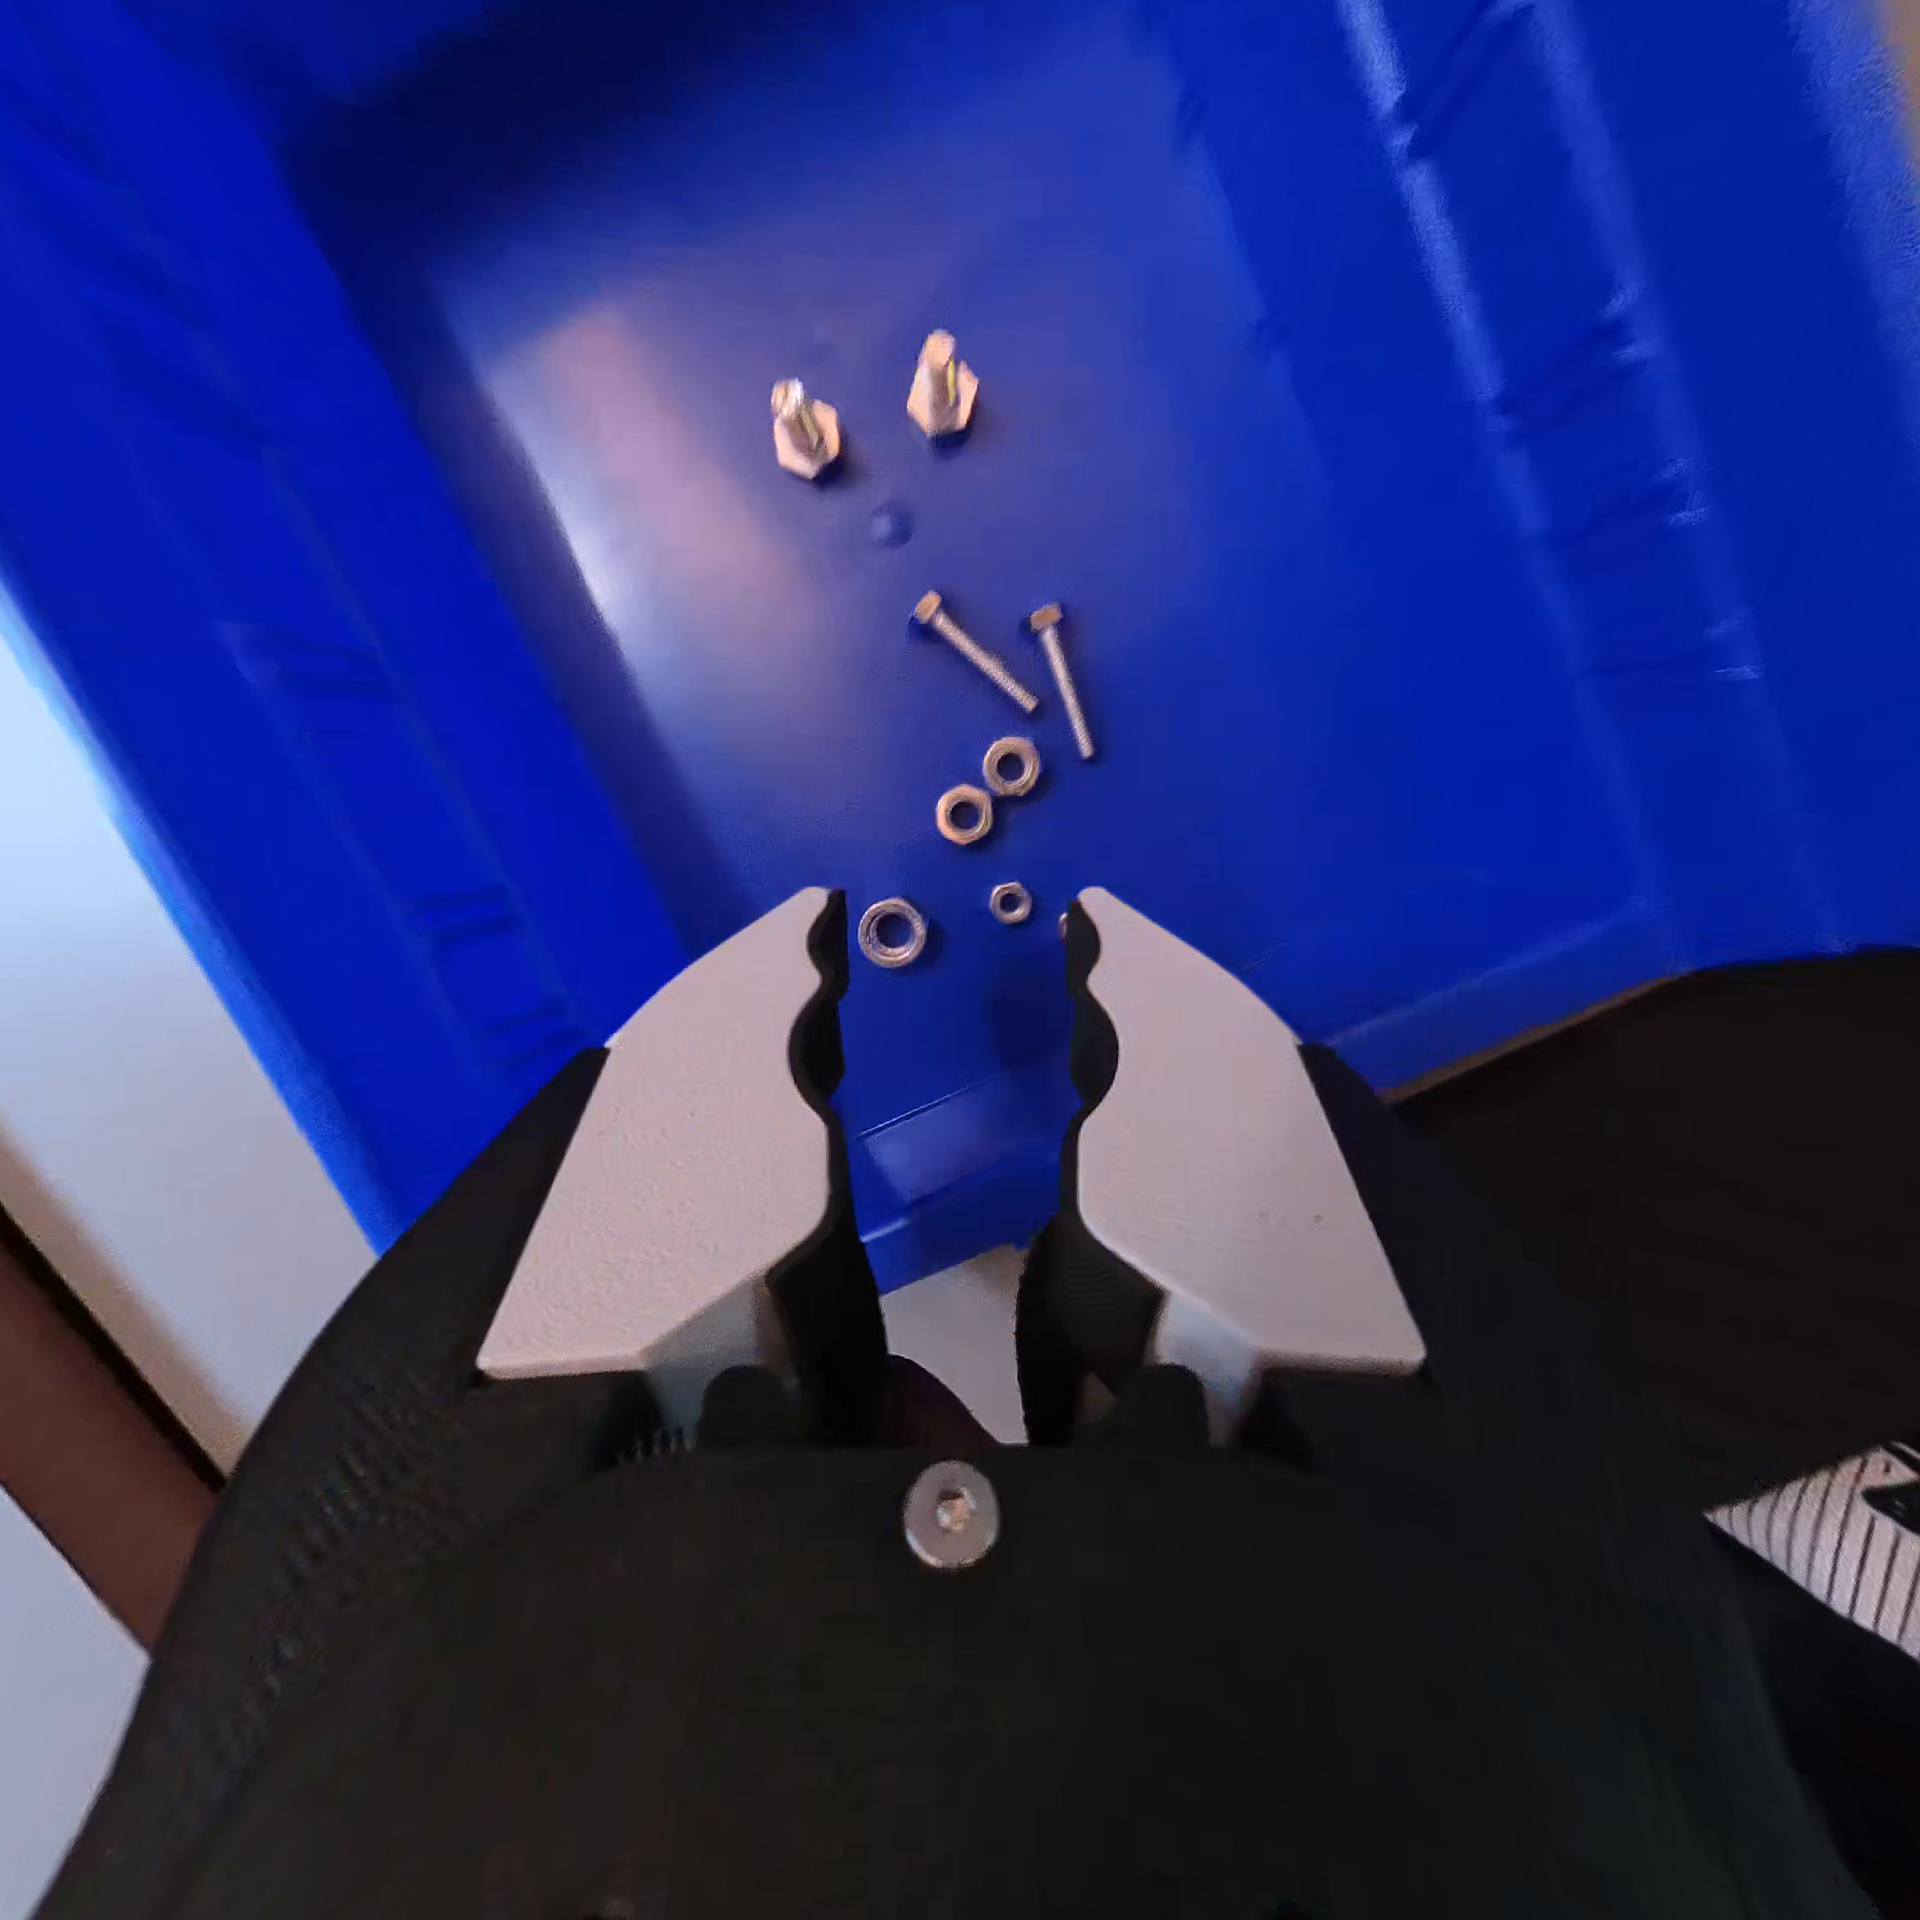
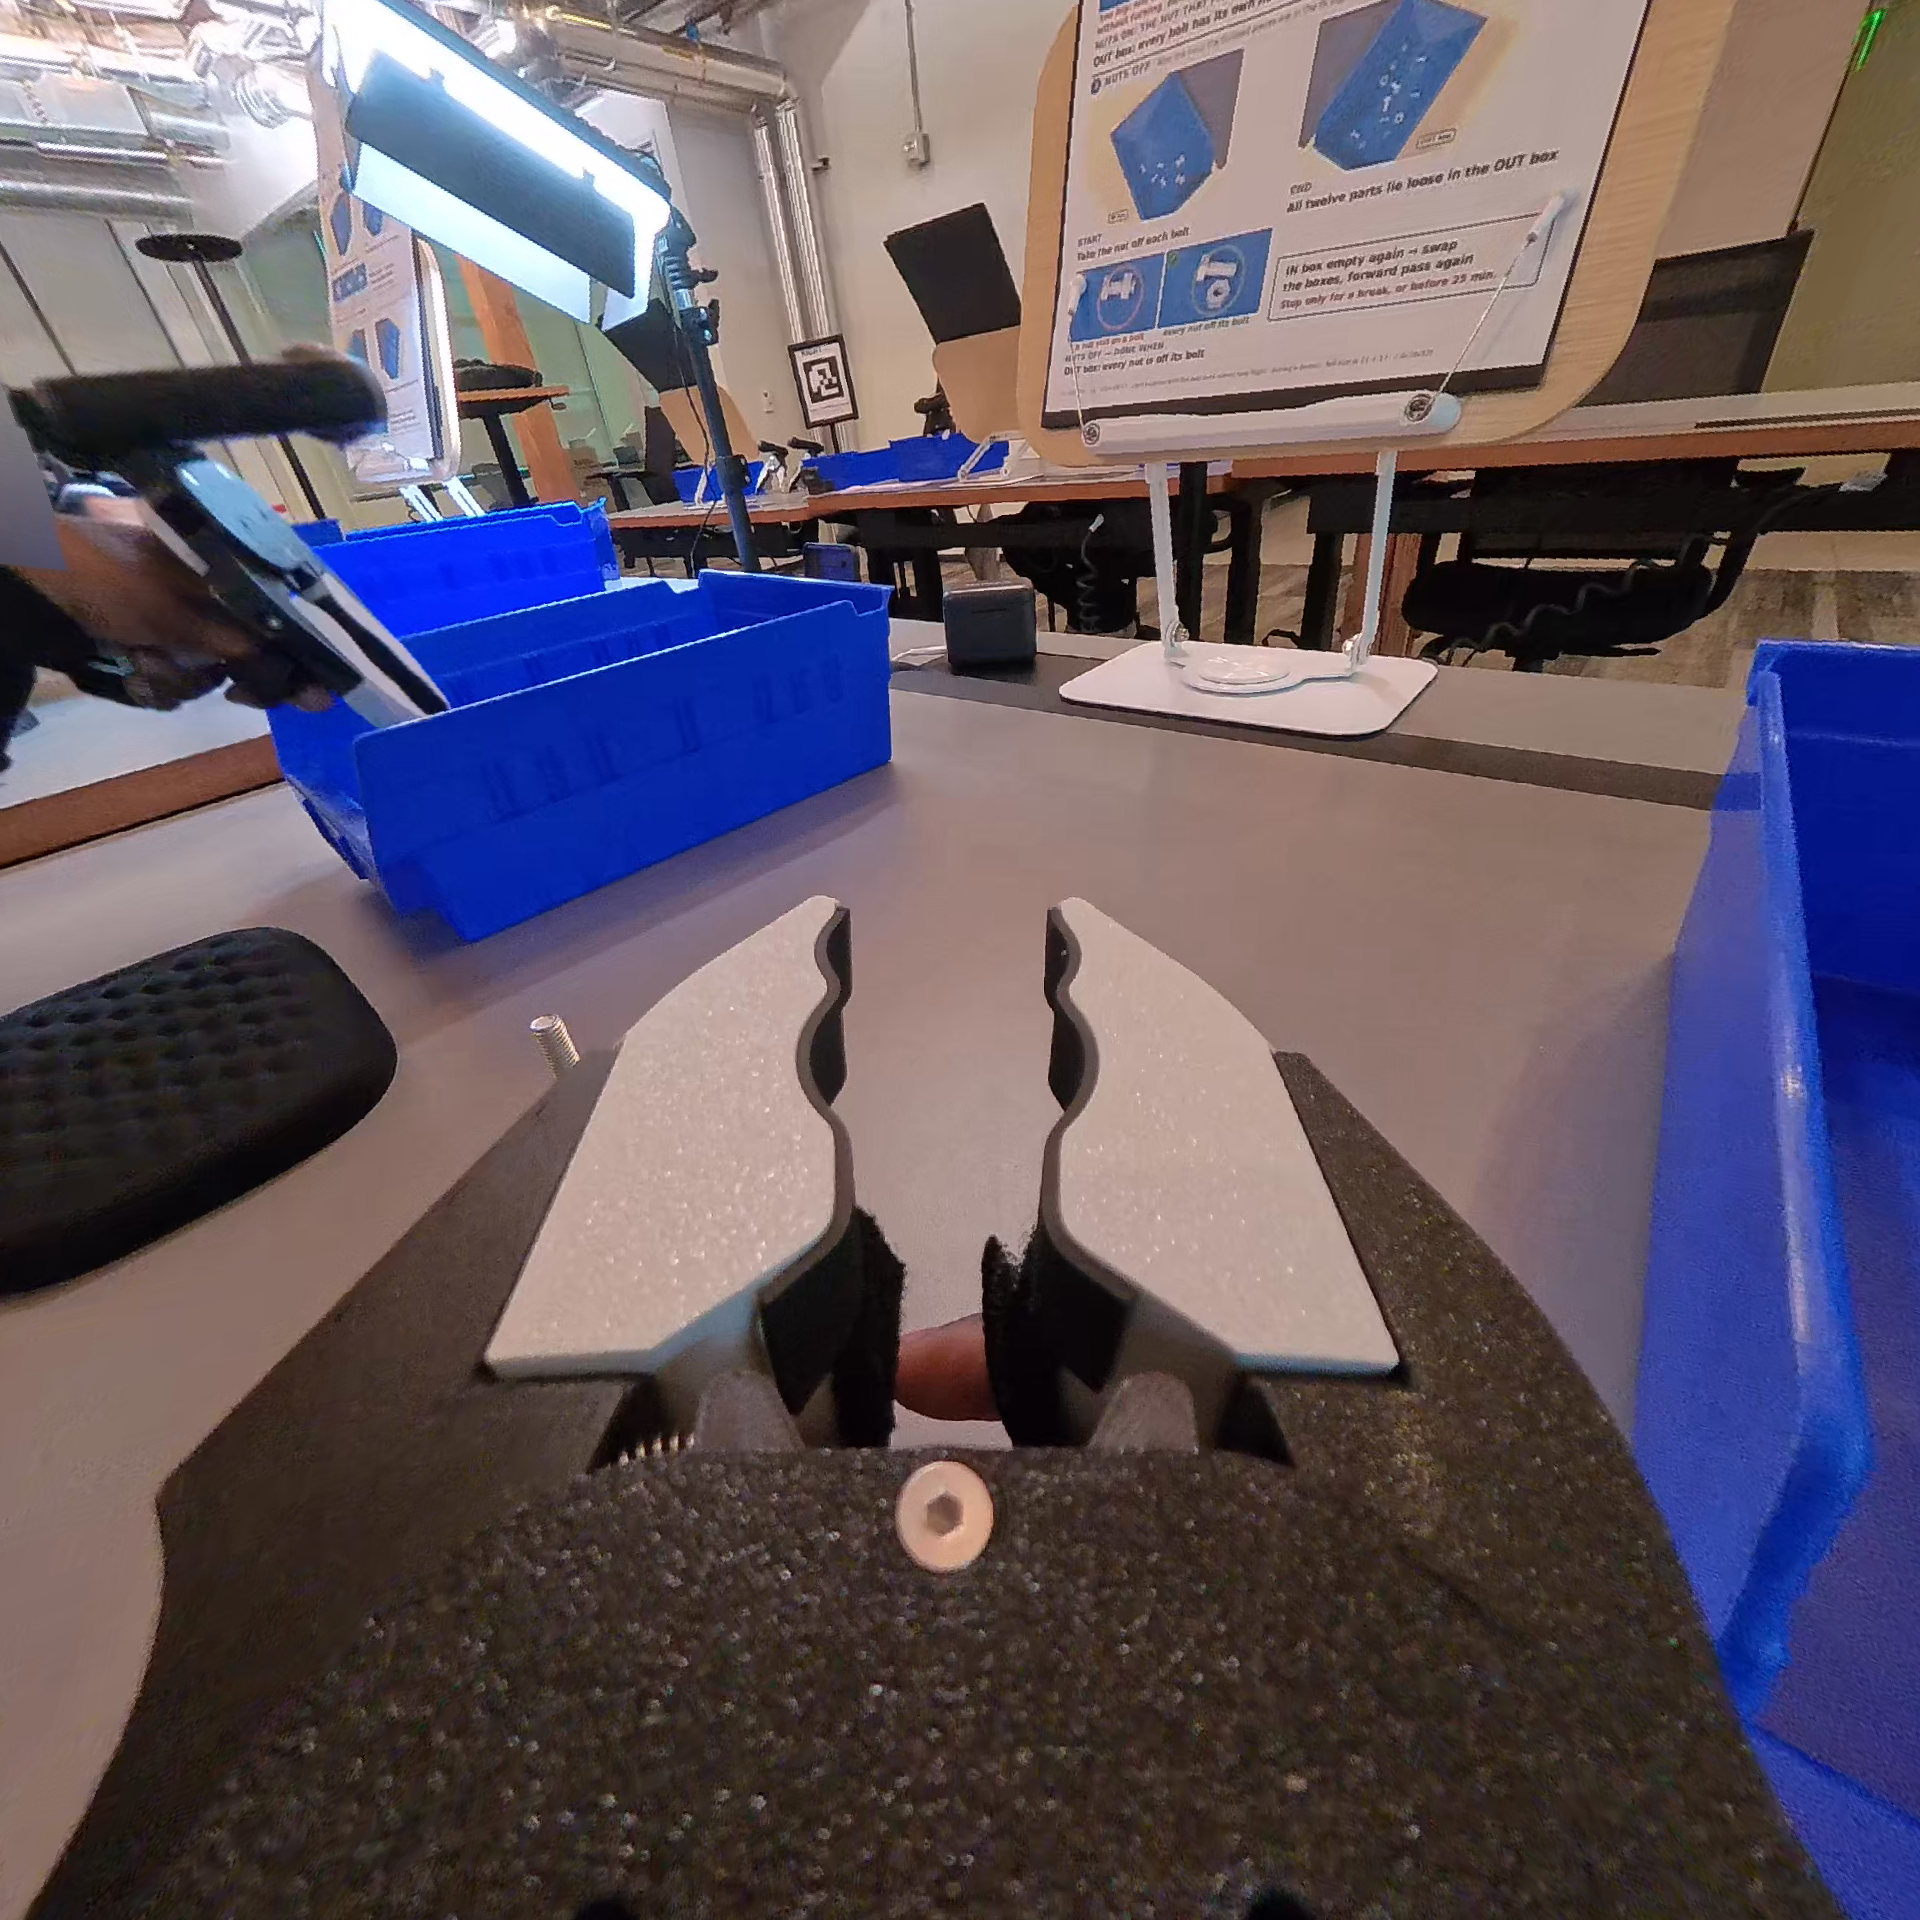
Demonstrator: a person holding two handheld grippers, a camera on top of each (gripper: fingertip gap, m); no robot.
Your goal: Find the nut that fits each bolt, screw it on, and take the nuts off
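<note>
Left gripper (image 1: 951,914) hangs over the glossy blue plastic bin (image 1: 1351,520), grey textured fingers (image 1: 717,1091) apart, nothing between. On bin floor: two stubby hex bolts (image 1: 805,442) far, two long thin bolts (image 1: 977,652) mid, hex nuts (image 1: 963,814) & a round washer (image 1: 890,934) near the tips. Right gripper (image 2: 948,961) low over matte grey counter (image 2: 1299,883), fingers apart, empty; second blue bin (image 2: 1787,1039) at right, one threaded bolt (image 2: 554,1042) standing by a dimpled black pad (image 2: 177,1091).

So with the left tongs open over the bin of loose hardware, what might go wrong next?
The left tongs are open near a washer and a small nut; closing could trap the wrong part or flick one away. The two slim bolts lie almost touching, so a grab may catch both.
</note>
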